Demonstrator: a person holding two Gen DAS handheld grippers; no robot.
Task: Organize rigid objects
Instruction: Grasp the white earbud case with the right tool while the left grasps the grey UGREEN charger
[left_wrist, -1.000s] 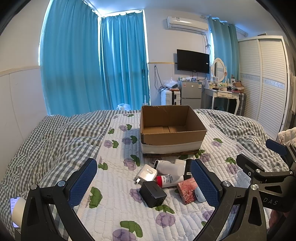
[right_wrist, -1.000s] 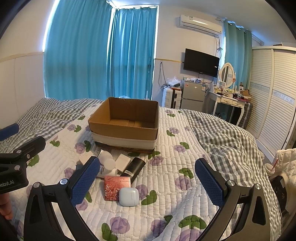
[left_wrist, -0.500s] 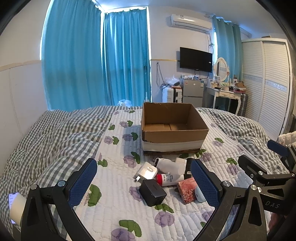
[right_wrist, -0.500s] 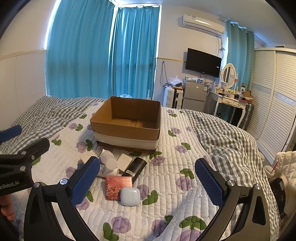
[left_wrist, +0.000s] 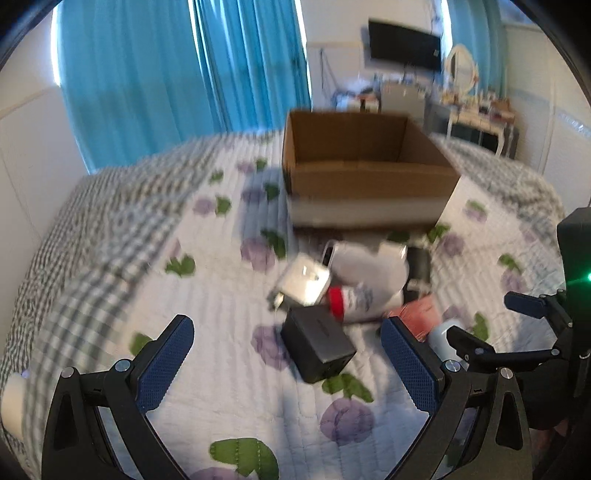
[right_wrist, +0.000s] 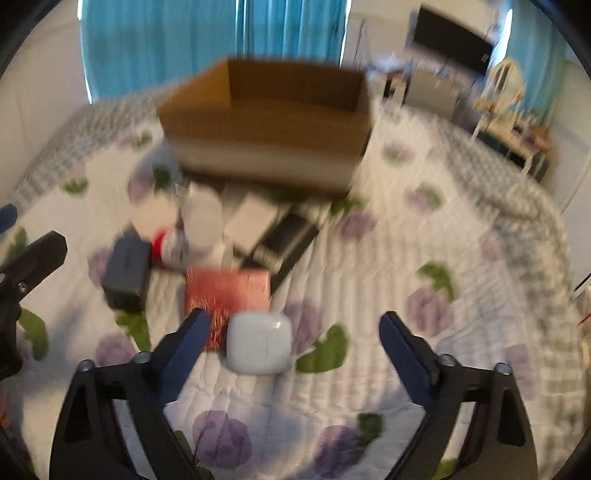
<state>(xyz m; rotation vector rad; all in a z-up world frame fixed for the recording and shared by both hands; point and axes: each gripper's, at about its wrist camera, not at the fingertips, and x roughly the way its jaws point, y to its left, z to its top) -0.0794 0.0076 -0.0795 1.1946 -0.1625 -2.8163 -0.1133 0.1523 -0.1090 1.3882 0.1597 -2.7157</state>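
**Tongs drop toward the pile on the bed**

Both tongs, left (left_wrist: 286, 363) and right (right_wrist: 293, 352), gape wide and hold nothing. Compared with a moment ago, they have dipped closer to the clutter, so a first pick looks near. In the right view, the white earbud case (right_wrist: 258, 343) lies at 12 o'clock between the pads, roughly square, no clear long axis. In the left view, the black charger (left_wrist: 317, 343) runs from 11 to 5 o'clock. The cardboard box (left_wrist: 365, 171) waits beyond at 12.
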